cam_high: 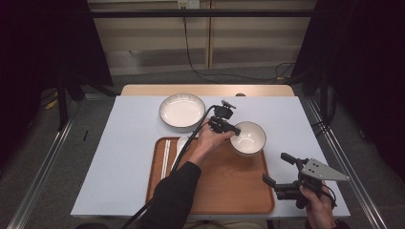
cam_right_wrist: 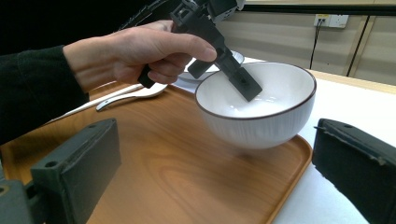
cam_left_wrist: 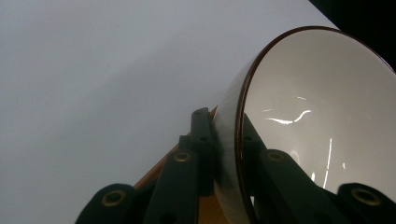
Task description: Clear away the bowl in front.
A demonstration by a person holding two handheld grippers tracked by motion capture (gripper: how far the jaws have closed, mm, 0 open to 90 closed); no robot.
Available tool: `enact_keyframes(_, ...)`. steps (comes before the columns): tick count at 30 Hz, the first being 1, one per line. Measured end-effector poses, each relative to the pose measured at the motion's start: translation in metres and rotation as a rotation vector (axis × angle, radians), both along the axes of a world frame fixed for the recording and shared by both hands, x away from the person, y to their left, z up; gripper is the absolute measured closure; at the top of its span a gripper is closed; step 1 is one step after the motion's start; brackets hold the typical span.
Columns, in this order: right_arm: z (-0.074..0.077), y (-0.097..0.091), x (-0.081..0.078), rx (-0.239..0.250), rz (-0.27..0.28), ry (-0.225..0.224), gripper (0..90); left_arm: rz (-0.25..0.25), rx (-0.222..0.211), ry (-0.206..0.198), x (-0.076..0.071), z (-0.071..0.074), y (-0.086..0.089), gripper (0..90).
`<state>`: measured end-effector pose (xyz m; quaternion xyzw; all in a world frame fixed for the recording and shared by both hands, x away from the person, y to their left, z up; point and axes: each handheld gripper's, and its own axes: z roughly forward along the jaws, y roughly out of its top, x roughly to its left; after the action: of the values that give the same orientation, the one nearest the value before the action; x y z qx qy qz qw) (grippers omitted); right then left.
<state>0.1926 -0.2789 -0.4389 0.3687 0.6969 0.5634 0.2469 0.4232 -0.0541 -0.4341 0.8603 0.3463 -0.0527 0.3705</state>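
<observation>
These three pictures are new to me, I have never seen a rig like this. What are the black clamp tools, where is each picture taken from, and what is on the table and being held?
A person sits at a table and holds a hand-operated two-jaw gripper in each hand; there is no robot arm. The high view looks down from above the person. The other two views come from small cameras riding on the grippers, looking along their own black jaws.

On the pale grey table lies a brown wooden tray. A white ribbed plate sits beyond it on the table. On the tray's left part lie pale chopsticks and a white spoon.

The left gripper is shut on the rim of the white ribbed bowl with a dark rim, one jaw inside, one outside, above the tray's far right corner. The right gripper hangs open near the tray's right edge, holding nothing.
</observation>
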Motion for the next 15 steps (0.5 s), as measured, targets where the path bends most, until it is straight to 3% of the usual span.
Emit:
enact_keyframes(4, 0.000, 0.000, 0.000, 0.001, 0.000, 0.000, 0.9, -0.006, -0.005, 0.011, 0.000, -0.003, -0.004, 82.7)
enact_keyframes(5, 0.000, 0.000, 0.000, -0.001, 0.001, 0.000, 0.9, -0.022, 0.013, 0.003, 0.000, -0.004, -0.004, 82.7)
enact_keyframes(15, 0.000, 0.000, 0.000, 0.002, 0.005, 0.001, 0.9, -0.011, 0.017, 0.036, -0.002, -0.019, -0.012, 82.6)
